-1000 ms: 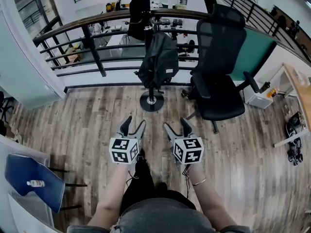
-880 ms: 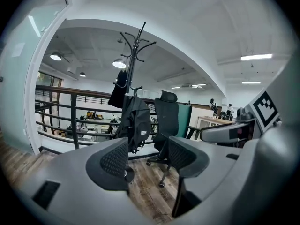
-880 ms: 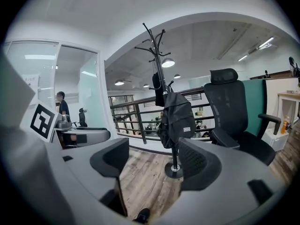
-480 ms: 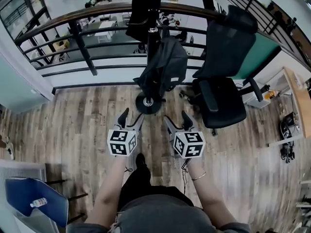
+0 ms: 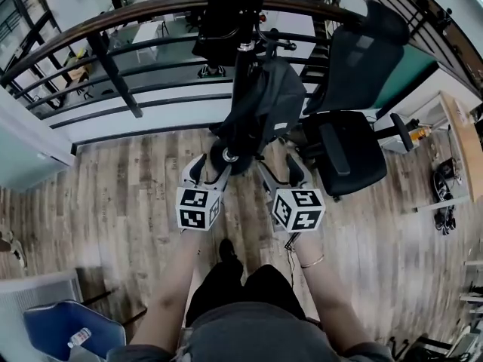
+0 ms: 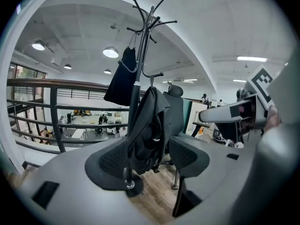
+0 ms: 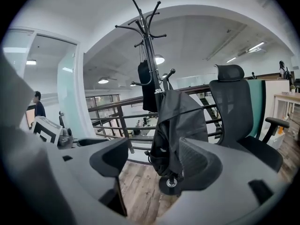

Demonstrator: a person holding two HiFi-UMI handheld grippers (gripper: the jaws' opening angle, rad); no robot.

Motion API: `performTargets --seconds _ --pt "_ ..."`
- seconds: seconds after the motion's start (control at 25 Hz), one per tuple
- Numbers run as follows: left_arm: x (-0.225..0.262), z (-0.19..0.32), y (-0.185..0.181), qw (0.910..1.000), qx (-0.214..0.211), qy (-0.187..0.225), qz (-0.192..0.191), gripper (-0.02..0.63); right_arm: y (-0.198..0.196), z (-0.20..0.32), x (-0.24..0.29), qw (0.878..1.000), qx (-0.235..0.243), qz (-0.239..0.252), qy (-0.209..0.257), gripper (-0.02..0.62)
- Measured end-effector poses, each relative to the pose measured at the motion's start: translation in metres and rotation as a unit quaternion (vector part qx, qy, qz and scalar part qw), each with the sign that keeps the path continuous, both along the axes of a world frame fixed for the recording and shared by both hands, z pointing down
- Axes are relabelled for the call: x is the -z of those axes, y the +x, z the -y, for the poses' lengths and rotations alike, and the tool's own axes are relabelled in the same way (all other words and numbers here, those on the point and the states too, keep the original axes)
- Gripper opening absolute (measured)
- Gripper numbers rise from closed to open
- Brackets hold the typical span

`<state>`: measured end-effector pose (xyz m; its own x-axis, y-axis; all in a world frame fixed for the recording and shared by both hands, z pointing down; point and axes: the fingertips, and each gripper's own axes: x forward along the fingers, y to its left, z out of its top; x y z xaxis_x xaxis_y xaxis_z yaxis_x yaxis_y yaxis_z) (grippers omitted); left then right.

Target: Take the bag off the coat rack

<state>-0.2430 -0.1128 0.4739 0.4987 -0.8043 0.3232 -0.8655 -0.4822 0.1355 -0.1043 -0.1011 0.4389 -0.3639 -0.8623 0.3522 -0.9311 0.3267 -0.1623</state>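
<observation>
The bag (image 5: 268, 104), a dark grey backpack, hangs from a mid-height hook of the coat rack (image 7: 148, 50), in the upper centre of the head view and just left of the office chair (image 5: 347, 149). Its long axis runs vertically: the top loop points up at the hook and the bottom down toward the round base, with its bulk slumped to the chair side of the pole. The left gripper (image 5: 207, 173) and right gripper (image 5: 278, 176) hover short of it above the wooden floor, near the base. Both have their jaws spread wide and nothing between them. The likely trouble is pulling outward before lifting. The loop could catch on the upturned hook and drag the rack over, or shake the black bag (image 6: 123, 76) hung higher up. The chair also crowds the right-hand approach.
</observation>
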Motion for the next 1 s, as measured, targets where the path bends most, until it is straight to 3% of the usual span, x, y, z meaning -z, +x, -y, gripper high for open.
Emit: performTargets --seconds 1.0 --pt "-0.072 0.119 0.03 0.9966 -0.049 -0.038 0.054 0.283 -0.013 0.12 -0.046 0.997 0.008 -0.062 -0.034 0.359"
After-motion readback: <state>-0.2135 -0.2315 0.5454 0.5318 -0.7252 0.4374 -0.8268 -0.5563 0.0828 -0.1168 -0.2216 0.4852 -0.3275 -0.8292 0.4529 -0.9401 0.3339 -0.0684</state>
